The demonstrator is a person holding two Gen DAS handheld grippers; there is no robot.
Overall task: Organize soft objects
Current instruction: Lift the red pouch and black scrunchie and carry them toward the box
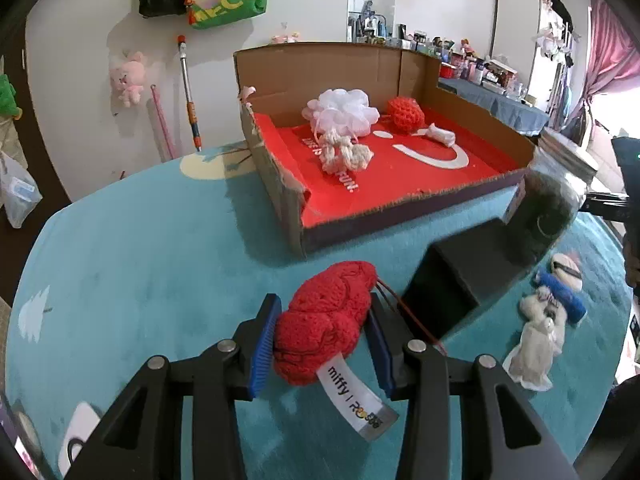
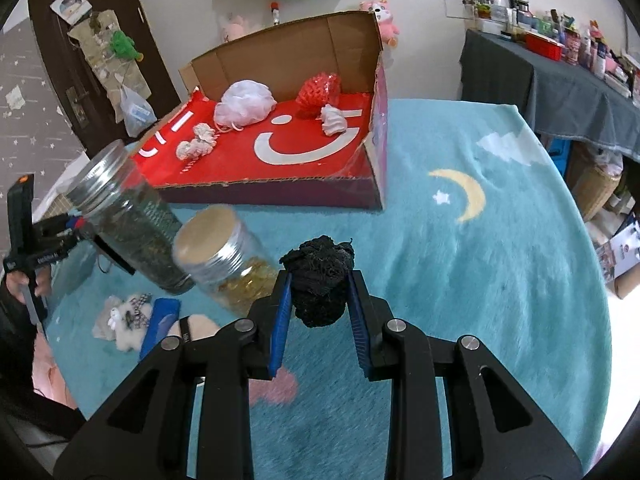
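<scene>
Both loads face the cardboard box (image 1: 400, 208) ahead: left gripper (image 1: 322, 338) clamps the red knit piece (image 1: 324, 324), right gripper (image 2: 320, 288) the black tuft (image 2: 320, 280), seemingly equally near.

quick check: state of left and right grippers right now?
Left gripper: closed on the red crocheted soft item with the white "miffy" tag.
Right gripper: closed on the black knitted yarn bundle.
</scene>
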